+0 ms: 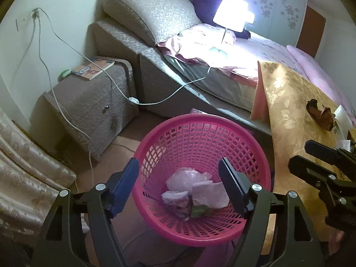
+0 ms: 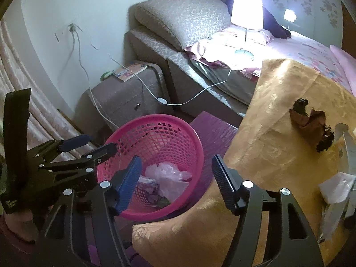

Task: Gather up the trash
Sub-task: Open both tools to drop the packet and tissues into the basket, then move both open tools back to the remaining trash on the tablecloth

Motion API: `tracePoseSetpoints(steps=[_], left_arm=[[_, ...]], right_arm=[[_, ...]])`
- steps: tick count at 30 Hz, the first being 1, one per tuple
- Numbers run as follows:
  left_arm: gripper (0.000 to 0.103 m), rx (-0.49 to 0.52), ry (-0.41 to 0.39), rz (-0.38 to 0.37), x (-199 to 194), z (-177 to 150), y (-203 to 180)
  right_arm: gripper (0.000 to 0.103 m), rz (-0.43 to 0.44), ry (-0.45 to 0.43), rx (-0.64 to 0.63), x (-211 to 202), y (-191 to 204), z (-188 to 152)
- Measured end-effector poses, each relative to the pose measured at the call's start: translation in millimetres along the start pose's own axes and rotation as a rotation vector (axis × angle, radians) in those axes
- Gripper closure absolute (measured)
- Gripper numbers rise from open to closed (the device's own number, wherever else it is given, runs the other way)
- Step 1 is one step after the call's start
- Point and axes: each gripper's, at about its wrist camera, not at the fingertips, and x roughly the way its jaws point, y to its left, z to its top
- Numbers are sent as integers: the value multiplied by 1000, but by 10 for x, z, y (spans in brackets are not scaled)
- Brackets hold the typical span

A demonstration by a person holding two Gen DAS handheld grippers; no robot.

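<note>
A pink mesh basket (image 1: 200, 118) stands low beside the table, with crumpled pale plastic and wrappers (image 1: 198, 189) at its bottom. My left gripper (image 1: 178, 162) hovers over the basket's mouth, open, nothing between its blue pads. My right gripper (image 2: 176, 159) is open too and empty, poised above the basket's right rim (image 2: 195, 142) and the table edge. In the right wrist view the left gripper (image 2: 100, 143) reaches in from the left. On the gold tablecloth (image 2: 278, 155) lie a brown crumpled scrap (image 2: 311, 124) and white papers (image 2: 336, 189).
A bed (image 1: 222, 82) with a lit lamp (image 1: 231, 13) fills the back. A padded nightstand (image 1: 89, 102) with a book stands at its left, and white cables (image 1: 66, 44) trail down the wall across it. A curtain (image 1: 26, 166) hangs at the far left.
</note>
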Motion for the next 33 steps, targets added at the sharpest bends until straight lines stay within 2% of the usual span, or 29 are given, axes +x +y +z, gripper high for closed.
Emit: tracePoseSetpoints(steps=[6, 18, 27, 33], left_arm=[[31, 14, -7, -4, -27, -13, -57], [28, 49, -40, -30, -141, -38, -218], [28, 101, -51, -66, -197, -78, -393], [27, 134, -53, -95, -235, -117, -533]], right_arm=[[40, -27, -34, 14, -157, -37, -84], [38, -145, -133, 48, -626, -267, -325], [38, -263, -196, 147, -1069, -689, -631], [36, -387, -235, 220, -1396, -1048, -902]])
